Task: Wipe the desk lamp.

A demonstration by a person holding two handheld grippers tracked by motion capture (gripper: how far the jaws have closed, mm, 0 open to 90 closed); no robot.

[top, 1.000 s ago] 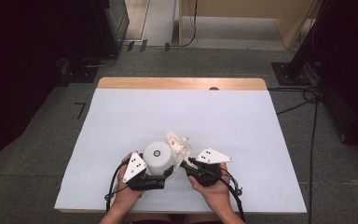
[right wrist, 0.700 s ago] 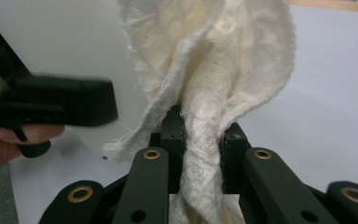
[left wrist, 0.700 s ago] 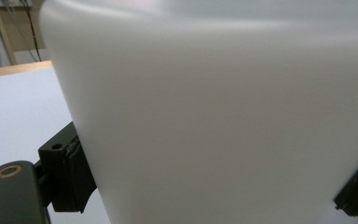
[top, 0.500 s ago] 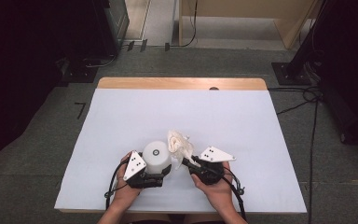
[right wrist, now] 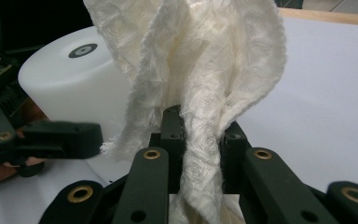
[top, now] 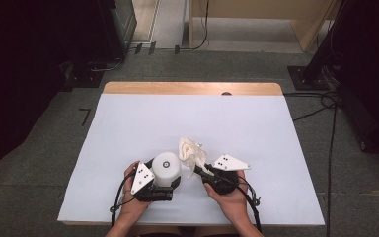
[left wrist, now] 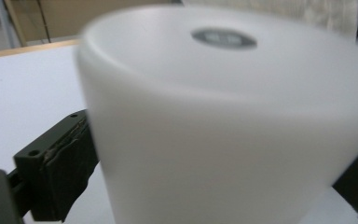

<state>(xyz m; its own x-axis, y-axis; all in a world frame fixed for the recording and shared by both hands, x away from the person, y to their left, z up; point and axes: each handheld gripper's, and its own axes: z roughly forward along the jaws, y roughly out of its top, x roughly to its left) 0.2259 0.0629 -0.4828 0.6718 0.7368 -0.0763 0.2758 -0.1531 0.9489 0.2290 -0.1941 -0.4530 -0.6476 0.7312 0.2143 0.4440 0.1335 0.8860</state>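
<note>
A white plastic cylinder [top: 166, 162] with a dark ring on its top stands near the front of the table. My left gripper [top: 164, 171] is shut on it, with a black jaw against each side; one pad [left wrist: 60, 163] shows in the left gripper view against the cylinder [left wrist: 223, 116]. Just right of it, my right gripper [top: 198, 171] is shut on a crumpled white paper towel [top: 191, 152]. In the right gripper view the towel [right wrist: 200, 56] rises from between the jaws of the right gripper [right wrist: 200, 135], with the cylinder [right wrist: 70, 79] behind on the left.
A white sheet [top: 143, 118] covers the table, leaving a wooden strip [top: 192, 88] bare along the far edge. Dark equipment and cables [top: 325, 103] lie on the floor around the table. A person's hands hold both grippers at the front edge.
</note>
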